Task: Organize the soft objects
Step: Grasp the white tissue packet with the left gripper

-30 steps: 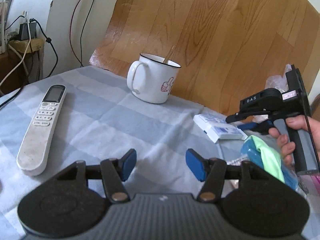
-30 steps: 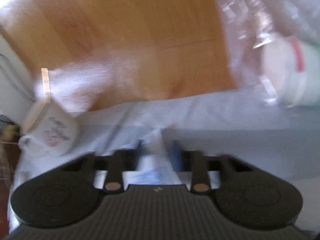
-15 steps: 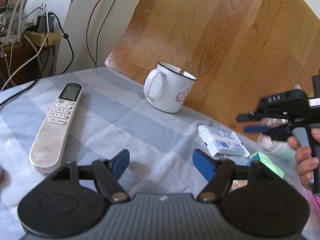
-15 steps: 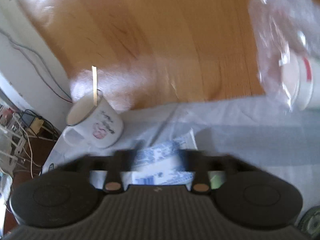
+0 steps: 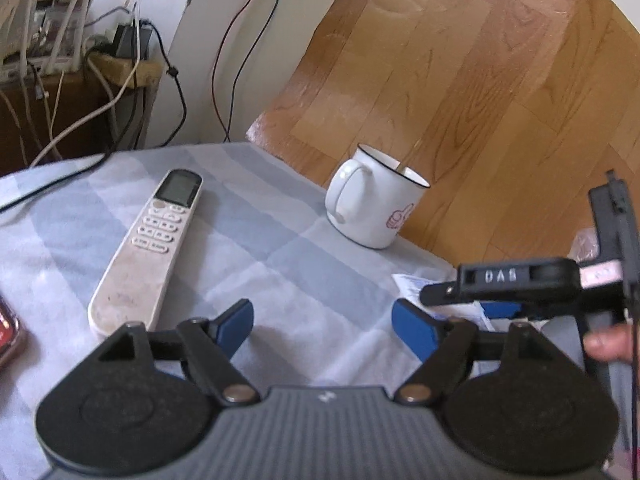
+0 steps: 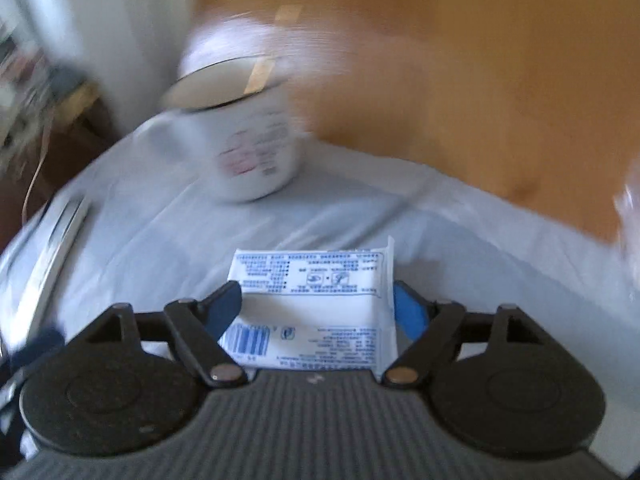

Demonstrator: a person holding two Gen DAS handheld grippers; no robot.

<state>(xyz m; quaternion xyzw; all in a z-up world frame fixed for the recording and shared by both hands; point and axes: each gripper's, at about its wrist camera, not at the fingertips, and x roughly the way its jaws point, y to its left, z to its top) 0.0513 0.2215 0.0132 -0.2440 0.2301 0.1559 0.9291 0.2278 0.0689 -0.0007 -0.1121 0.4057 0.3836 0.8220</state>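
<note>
A white tissue pack with blue print point(image 6: 312, 300) lies flat on the pale blue checked cloth point(image 5: 248, 264). My right gripper point(image 6: 316, 294) stands over it with its jaws wide. The pack is between the blue pads point(image 6: 408, 312), which do not squeeze it. In the left wrist view the same gripper point(image 5: 452, 304) comes in from the right above the pack's corner point(image 5: 412, 284), held by a person's hand point(image 5: 608, 344). My left gripper point(image 5: 322, 314) hovers over bare cloth in front. Its jaws are opening and nothing is between them.
A white enamel mug point(image 5: 372, 208) with a stick in it stands near the table's far edge. A white remote point(image 5: 148, 248) lies to the left and a red phone point(image 5: 6, 328) at the left border. Crinkled clear plastic point(image 5: 584, 244) shows far right. Cables hang beyond the table.
The right gripper has opened wide and swung left, and the tissue pack now lies between its jaws. The left jaws have spread wider. The green and blue cloth is out of the left view.
</note>
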